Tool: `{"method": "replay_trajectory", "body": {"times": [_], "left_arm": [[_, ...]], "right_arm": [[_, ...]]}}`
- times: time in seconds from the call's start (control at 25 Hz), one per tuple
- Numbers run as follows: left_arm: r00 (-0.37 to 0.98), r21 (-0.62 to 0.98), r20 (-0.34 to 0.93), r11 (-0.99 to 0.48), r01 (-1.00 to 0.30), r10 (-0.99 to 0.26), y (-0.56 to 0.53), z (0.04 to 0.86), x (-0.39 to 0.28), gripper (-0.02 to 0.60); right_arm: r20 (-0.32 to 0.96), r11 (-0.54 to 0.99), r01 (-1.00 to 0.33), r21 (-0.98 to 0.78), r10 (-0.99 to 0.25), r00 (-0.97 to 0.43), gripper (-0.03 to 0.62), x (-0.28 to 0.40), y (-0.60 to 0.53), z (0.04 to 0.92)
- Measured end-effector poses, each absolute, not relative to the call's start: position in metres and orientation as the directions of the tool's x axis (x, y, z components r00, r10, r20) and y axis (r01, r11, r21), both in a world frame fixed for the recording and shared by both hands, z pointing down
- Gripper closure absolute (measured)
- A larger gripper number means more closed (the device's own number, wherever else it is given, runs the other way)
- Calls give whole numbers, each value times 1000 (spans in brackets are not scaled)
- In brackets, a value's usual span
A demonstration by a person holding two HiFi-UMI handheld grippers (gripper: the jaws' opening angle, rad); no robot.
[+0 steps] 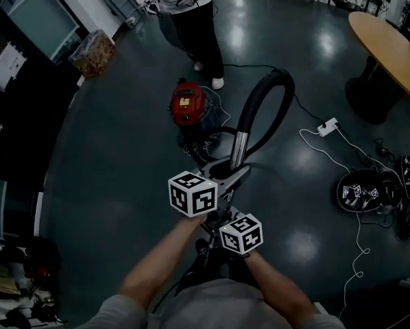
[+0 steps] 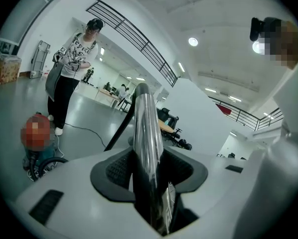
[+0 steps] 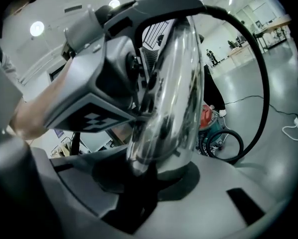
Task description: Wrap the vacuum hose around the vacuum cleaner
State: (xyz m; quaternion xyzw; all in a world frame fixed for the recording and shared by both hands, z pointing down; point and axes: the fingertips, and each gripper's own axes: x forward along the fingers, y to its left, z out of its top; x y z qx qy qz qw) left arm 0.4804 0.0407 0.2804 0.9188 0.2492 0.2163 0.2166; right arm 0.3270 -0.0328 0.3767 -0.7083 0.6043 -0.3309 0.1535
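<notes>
A red vacuum cleaner [image 1: 188,105] stands on the dark floor ahead of me. Its black hose [image 1: 273,88] arches up to the right and runs into a chrome tube [image 1: 240,146] that slants down toward me. My left gripper [image 1: 236,177] is shut on that tube [image 2: 146,133], which lies between its dark pads [image 2: 114,171]. Just below and behind it, my right gripper [image 1: 222,212] is shut on the lower end of the same tube [image 3: 174,98]. In the right gripper view the left gripper's marker cube [image 3: 89,98] fills the left, with the hose [image 3: 261,83] looping behind.
A person [image 1: 191,19] stands just beyond the vacuum. A round wooden table [image 1: 390,43] is at the far right. A white power strip [image 1: 327,125] and its cable lie on the floor to the right, near a pile of gear [image 1: 376,194]. A bin [image 1: 92,53] sits far left.
</notes>
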Motion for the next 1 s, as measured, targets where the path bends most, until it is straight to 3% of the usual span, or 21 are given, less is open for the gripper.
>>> {"method": "replay_trajectory", "body": {"times": [0.08,0.2,0.28,0.44,0.72,1.0], "left_arm": [[774,480,329,-802,356,541,45,280,482,406],[766,447,366,-822,353,528,56,281,479,270],[763,440,380,-828,349,523,60,280,478,233],[778,417,398,-852,318,485,50,271,472,222],[835,444,316,-848,289,450,33,239,440,222],[825,450,341,-848,278,451,28,241,391,222]], "right_arm": [[283,-226,-754,-617,-958,55,476,329,-31,376],[277,-218,-756,-617,-960,52,476,330,-29,377],[264,-208,-758,-618,-963,49,475,331,-28,376],[232,-190,-753,-630,-971,51,476,336,-34,371],[194,-217,-673,-707,-975,109,474,373,-30,374],[170,-224,-689,-689,-974,146,474,409,-37,360]]}}
